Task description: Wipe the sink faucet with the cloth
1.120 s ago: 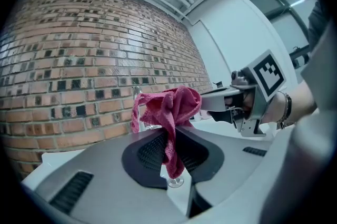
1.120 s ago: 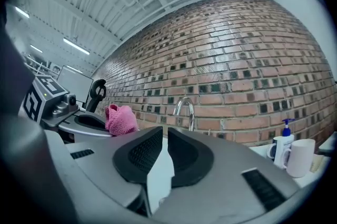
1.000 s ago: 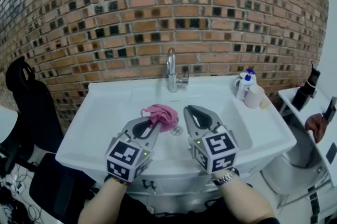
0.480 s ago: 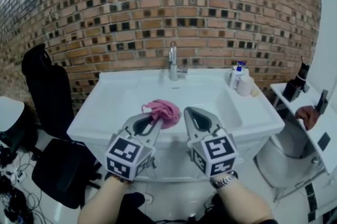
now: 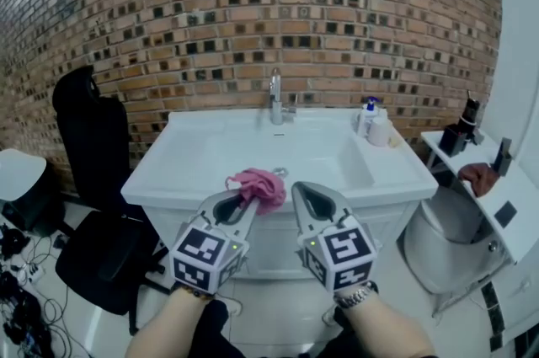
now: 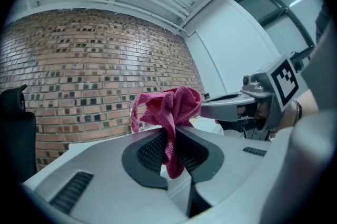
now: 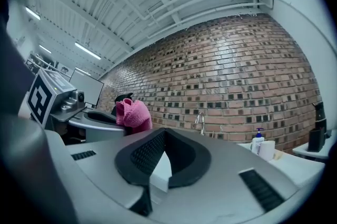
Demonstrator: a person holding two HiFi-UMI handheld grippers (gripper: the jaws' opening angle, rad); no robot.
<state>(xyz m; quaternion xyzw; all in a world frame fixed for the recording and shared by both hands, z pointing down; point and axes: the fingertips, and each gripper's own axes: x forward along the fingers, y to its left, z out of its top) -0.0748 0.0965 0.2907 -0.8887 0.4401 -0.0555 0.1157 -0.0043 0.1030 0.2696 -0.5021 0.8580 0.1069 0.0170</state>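
Holding the cloth (image 6: 171, 104) in my left gripper (image 6: 171, 132). Jaws almost fully closed, with the ribbed black pads pinching a narrow fold of it. The cloth is pink, soft and nubbly like terry. Most of it is bunched in a loose crumpled wad just above and ahead of the jaw tips, and a thin tail hangs down between the pads.

Right gripper (image 5: 296, 189) is just beside the left one, level with it and not touching. Its jaws are together at the tips with nothing between them. Their smooth grey shells curve into a teardrop outline around the dark grid-textured pads.

Ahead of both sets of jaws and well apart from them is the sink (image 5: 210, 154). It is a glossy white rectangular worktop with a shallow basin. The cloth is not in contact with it.

At the far edge of the sink, straight ahead between the two sets of jaws, is the faucet (image 5: 275, 99). It is a slim upright chrome column, shiny, with a short side lever.

Ahead and to the right of the right jaws, on the sink's back corner, is a white soap bottle (image 5: 367, 116) with a blue pump top.

Behind everything is a rough brick wall (image 5: 253, 11), reddish brown with dark inset squares.

Left of the left jaws, beside the sink, is a black chair (image 5: 93, 137) with a matte fabric back.
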